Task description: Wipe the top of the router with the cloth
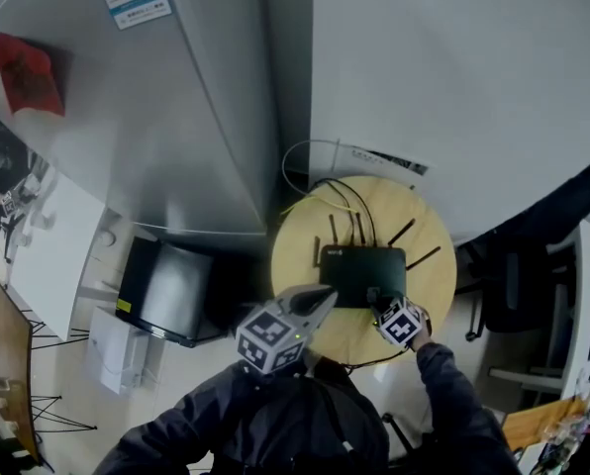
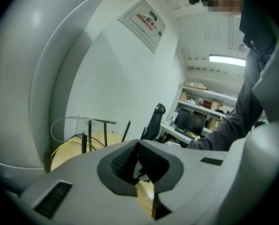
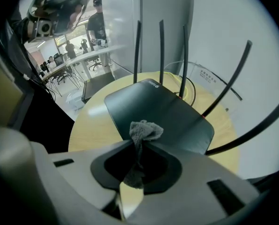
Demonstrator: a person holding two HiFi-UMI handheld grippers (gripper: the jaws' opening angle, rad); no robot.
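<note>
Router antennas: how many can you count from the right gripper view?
5 antennas. Three upright at the router's far edge, one leaning right, one crossing low at right. None seems hidden.

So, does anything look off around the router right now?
Nothing spilled or damaged. The router sits flat on the round table; its antennas splay unevenly, two leaning outward. The right gripper holds the cloth bunched.

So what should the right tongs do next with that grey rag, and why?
Probably sweep forward toward the antennas: the right tongs pinch the cloth over the near edge of the router, whose top lies mostly ahead.
</note>
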